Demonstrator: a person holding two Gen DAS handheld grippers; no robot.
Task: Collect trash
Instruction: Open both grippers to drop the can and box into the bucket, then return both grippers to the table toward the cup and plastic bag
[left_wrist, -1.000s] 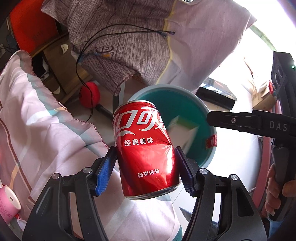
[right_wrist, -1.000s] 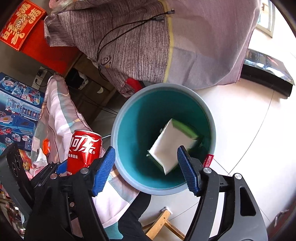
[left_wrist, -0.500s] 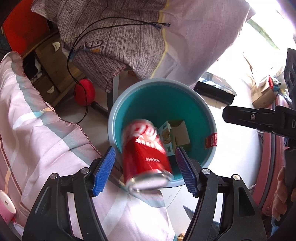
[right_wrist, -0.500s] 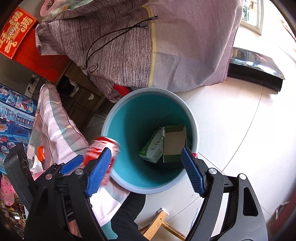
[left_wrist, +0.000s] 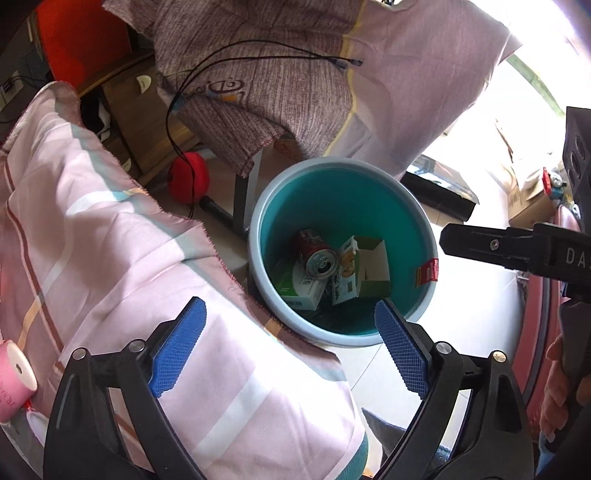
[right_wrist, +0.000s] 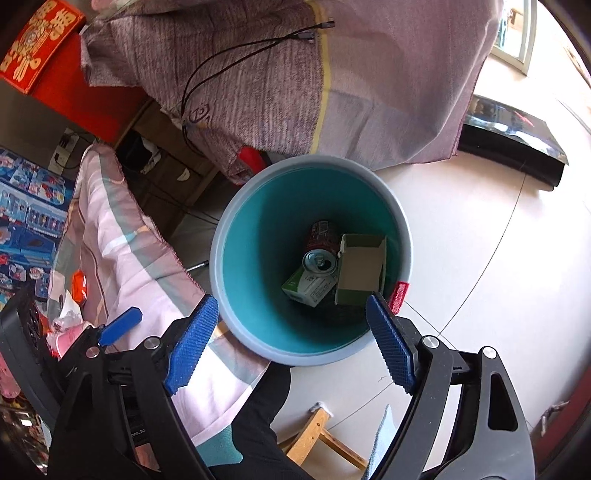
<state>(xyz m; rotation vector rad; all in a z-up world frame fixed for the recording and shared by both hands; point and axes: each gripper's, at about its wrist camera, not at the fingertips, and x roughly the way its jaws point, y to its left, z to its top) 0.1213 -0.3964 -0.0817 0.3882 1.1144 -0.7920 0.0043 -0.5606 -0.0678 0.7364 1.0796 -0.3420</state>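
A teal bin with a grey rim (left_wrist: 258, 214) (right_wrist: 218, 236) stands on the white floor. A red cola can (left_wrist: 317, 253) (right_wrist: 320, 254) lies inside it on a green-and-white carton (left_wrist: 301, 288) (right_wrist: 308, 286) beside an open cardboard box (left_wrist: 371, 267) (right_wrist: 362, 267). My left gripper (left_wrist: 290, 334) is open and empty above the bin's near rim. My right gripper (right_wrist: 291, 332) is open and empty, also above the bin. The right gripper's body shows at the right of the left wrist view (left_wrist: 517, 251).
A pink striped bedsheet (left_wrist: 92, 240) (right_wrist: 110, 240) lies left of the bin. A mauve cloth with a black cable (left_wrist: 277, 74) (right_wrist: 277, 74) hangs behind it. A pink tape roll (left_wrist: 13, 376) sits on the sheet. A wooden stool leg (right_wrist: 314, 435) stands near me.
My left gripper opened and let go of the cola can; it fell into the bin and lies on the cartons. The box dropped from the right gripper settled at the bottom.
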